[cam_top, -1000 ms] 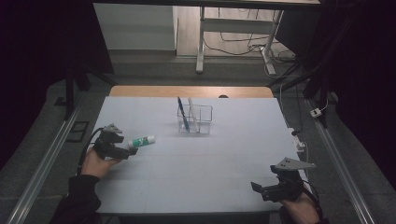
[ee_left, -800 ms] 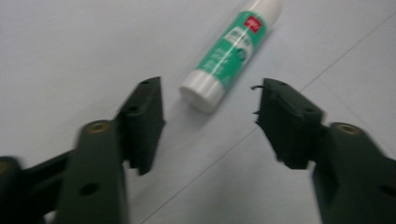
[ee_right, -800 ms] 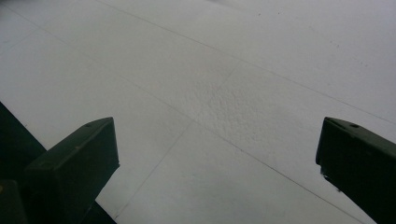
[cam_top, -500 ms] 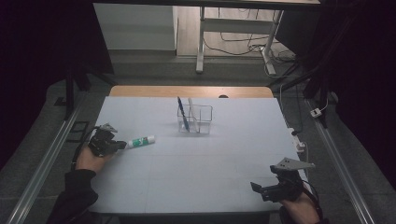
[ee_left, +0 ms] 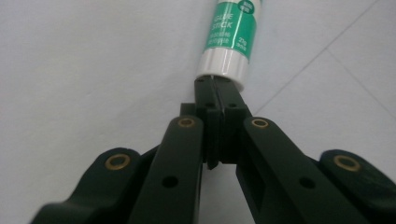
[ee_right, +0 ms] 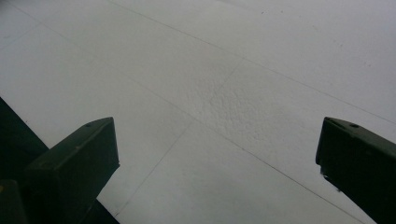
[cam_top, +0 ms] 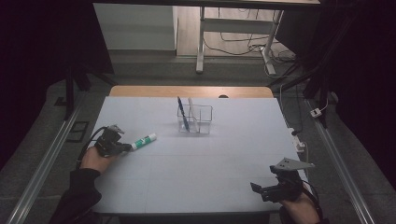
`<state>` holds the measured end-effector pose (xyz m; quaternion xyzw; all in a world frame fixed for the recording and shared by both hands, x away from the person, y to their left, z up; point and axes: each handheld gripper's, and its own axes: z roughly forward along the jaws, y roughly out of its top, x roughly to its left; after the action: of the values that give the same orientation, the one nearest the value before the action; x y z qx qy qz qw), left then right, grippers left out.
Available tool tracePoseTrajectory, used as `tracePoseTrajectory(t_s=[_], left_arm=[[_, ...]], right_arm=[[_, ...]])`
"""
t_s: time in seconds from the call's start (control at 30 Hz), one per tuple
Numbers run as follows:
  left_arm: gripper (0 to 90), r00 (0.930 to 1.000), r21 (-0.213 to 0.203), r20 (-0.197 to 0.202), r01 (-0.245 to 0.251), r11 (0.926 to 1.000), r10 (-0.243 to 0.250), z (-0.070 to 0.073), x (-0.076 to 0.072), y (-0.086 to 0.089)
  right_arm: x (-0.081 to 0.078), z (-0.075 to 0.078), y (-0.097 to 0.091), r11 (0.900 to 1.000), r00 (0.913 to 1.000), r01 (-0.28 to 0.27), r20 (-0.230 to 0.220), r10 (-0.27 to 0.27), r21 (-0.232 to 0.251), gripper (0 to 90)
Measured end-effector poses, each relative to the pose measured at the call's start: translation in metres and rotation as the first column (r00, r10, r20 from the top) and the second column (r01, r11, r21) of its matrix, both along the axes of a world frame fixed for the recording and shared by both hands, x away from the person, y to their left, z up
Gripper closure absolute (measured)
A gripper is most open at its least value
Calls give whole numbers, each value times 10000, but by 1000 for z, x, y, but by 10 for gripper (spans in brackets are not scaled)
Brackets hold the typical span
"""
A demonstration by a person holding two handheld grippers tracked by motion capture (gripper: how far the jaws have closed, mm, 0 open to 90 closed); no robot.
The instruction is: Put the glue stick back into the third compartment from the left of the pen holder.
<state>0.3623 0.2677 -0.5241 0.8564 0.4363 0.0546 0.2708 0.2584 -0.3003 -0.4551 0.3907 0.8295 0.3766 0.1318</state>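
**A:** So, status on the glue stick [cam_top: 144,141]?

**B:** Early. It's flat on the table [cam_top: 210,186], not lifted and not gripped. My guess is it's headed for the clear holder [cam_top: 201,122], which has a blue pen [cam_top: 183,114] and one pale stick-like item in it. So pickup, carry and drop are all still to do.

**A:** Left gripper [cam_top: 125,147]?

**B:** Jaws fully together with nothing between them. In the left gripper view the tips [ee_left: 215,86] butt up to the white cap end, and the stick [ee_left: 231,37] runs away at 12 o'clock, a hair toward 1. Touching or just short, can't tell which. Either way it's a nose-to-cap meeting, not a pinch.

**A:** And from the high view?

**B:** The stick sits at about 2 o'clock off the left tips, with its long axis on the same line. The holder is further out, also roughly 2 o'clock and well apart.

**A:** Right gripper [cam_top: 256,188]?

**B:** It's at the table's 5 o'clock corner, well apart from everything. Jaws are wide [ee_right: 217,154] with bare tabletop between them, so it's idle.

**A:** Next move?

**B:** IMO the left needs to reopen and straddle the stick's body across its width before closing. Closing head-on like this risks shoving or rolling it instead.
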Motion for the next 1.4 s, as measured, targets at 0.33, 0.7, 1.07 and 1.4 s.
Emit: tracePoseTrajectory(t_s=[0.33,0.7,1.07,1.4], left_arm=[[884,9990,-151,-350,280,9995,-286,3,-3,-16],[603,9985,-289,501,-199,9994,213,30,-13,-21],[223,9992,-373,374,-114,9992,128,32,26,-47],[0,9987,-203,-458,-219,9996,210,22,63,-68]], right_arm=[[0,0,0,10000,10000,-35,10,35,-44,0],[0,0,1,10000,10000,-69,20,69,-38,0],[0,0,1,10000,10000,-46,18,46,-50,0],[1,0,0,10000,10000,-39,-44,39,-1,0]])
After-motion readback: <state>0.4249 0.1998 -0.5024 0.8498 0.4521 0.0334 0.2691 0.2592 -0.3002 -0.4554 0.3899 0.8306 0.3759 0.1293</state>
